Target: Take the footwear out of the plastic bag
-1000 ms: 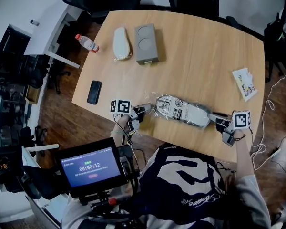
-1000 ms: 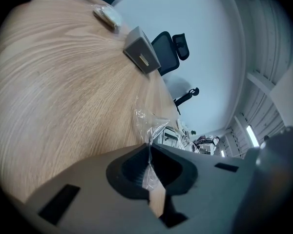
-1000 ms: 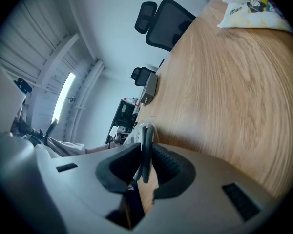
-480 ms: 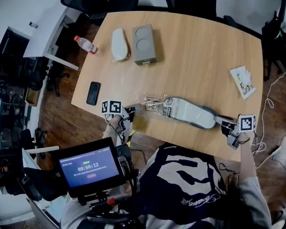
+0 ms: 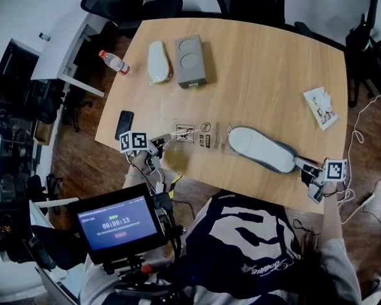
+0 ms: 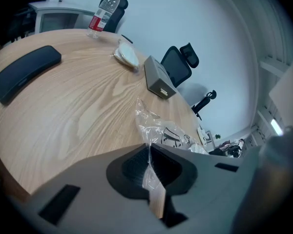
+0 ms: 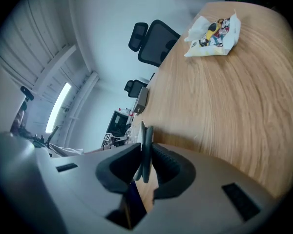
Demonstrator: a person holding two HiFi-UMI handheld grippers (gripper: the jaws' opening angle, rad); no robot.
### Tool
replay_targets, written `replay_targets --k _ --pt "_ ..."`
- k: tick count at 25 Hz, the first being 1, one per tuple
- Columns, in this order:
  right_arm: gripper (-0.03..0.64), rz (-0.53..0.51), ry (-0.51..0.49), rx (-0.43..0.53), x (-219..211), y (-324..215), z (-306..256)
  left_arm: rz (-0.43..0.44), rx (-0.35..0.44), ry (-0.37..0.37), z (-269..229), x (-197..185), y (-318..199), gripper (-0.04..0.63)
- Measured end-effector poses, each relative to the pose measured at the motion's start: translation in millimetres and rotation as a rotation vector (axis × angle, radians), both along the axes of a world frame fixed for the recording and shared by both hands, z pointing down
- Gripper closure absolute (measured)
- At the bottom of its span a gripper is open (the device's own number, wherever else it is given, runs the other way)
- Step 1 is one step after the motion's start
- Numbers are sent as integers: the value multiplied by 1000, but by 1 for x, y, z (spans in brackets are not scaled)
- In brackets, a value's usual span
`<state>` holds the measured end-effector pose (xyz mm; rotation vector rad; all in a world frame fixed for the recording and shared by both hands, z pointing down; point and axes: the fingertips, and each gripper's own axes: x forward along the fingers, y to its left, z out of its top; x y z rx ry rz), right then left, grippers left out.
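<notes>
A grey-and-white slipper (image 5: 261,149) lies on the wooden table (image 5: 273,68) near its front edge. Left of it the clear plastic bag (image 5: 193,134) with black printed symbols lies flat and stretched, its mouth at the slipper's toe. My left gripper (image 5: 164,139) is shut on the bag's left end; in the left gripper view the film (image 6: 168,133) runs into the closed jaws (image 6: 149,156). My right gripper (image 5: 303,164) is shut on the slipper's heel end, whose edge (image 7: 146,140) stands between the pads in the right gripper view.
At the table's far left lie a water bottle (image 5: 115,61), a second bagged slipper (image 5: 157,61) and a grey box (image 5: 192,60). A black phone (image 5: 124,124) sits near the left edge, a snack packet (image 5: 322,108) at the right. Office chairs (image 5: 260,2) stand beyond the table.
The left gripper has drawn the bag leftward and the right gripper has drawn the slipper rightward. The slipper, inside the bag before, now lies outside it.
</notes>
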<state>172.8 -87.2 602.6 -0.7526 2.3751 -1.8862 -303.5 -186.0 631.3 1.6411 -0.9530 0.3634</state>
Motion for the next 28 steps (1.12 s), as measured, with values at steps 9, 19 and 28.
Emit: replay_targets --k 9,19,28 --pt "546 169 -22 1 45 32 -11 -190 17 29 2 -17 -1 581" --pt "546 288 -53 42 42 64 -14 -271 78 -149 3 -25 12 563" --pt "546 311 -56 75 28 69 -13 -306 223 -168 -37 -27 17 514"
